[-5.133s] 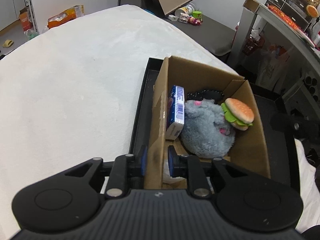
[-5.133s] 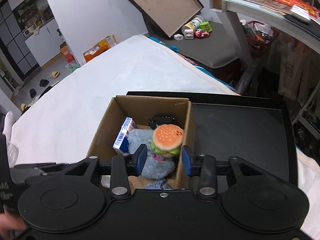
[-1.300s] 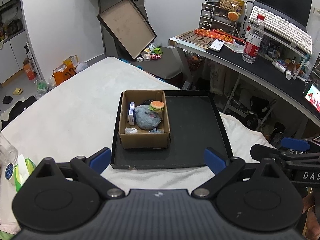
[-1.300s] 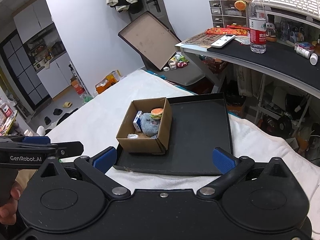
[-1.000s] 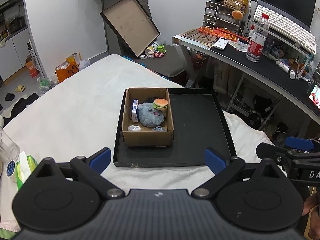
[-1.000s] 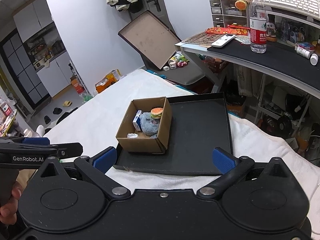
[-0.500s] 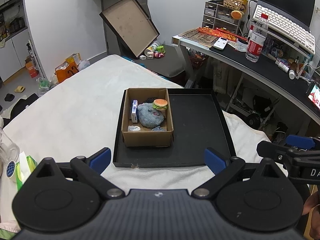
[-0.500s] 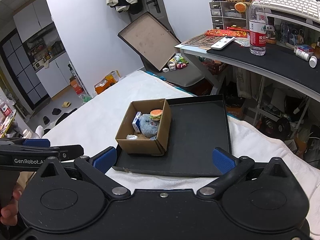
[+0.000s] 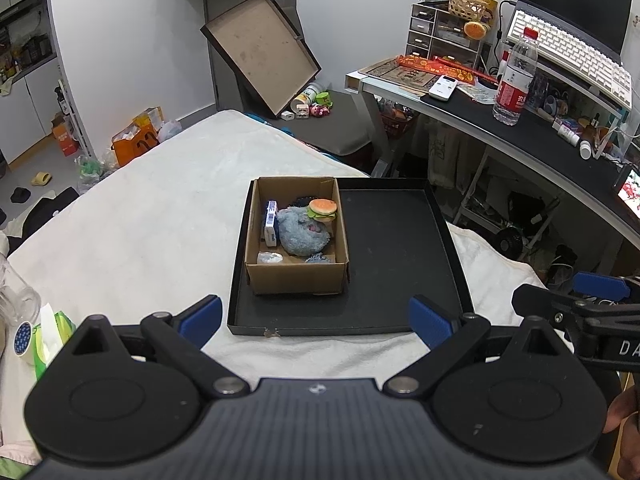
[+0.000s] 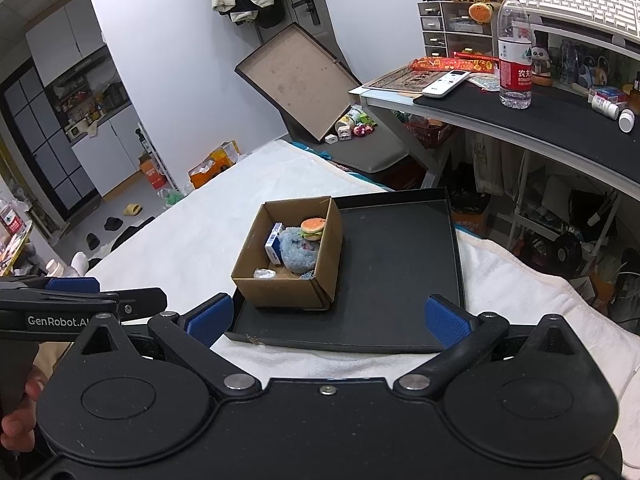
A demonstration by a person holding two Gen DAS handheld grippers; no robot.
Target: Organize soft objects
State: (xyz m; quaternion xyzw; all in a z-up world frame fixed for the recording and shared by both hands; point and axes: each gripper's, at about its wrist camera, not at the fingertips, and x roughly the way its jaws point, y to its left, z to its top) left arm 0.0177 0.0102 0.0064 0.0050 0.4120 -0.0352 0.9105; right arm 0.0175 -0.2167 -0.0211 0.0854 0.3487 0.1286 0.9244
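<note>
A brown cardboard box (image 9: 296, 278) stands in the left part of a black tray (image 9: 396, 264) on the white bed. In it lie a grey-blue plush (image 9: 302, 234), a plush hamburger (image 9: 322, 209), a blue and white packet (image 9: 271, 226) and a small clear wrapper (image 9: 270, 258). The box (image 10: 280, 292), the plush (image 10: 298, 254) and the hamburger (image 10: 312, 227) also show in the right wrist view. My left gripper (image 9: 316, 320) is open and empty, held back from the tray's near edge. My right gripper (image 10: 326, 322) is open and empty, beside it.
A desk (image 9: 520, 128) with a water bottle (image 9: 514, 90), a remote and a keyboard stands at the right. A large open flat box (image 9: 260, 52) leans on the far wall. A green tissue pack (image 9: 52, 336) and a clear bottle lie at the bed's near left.
Five seconds ago both grippers were at the box, the left narrowed around its wall, the right by the hamburger. Both have since opened wide and pulled back. In the last second almost nothing moved.
</note>
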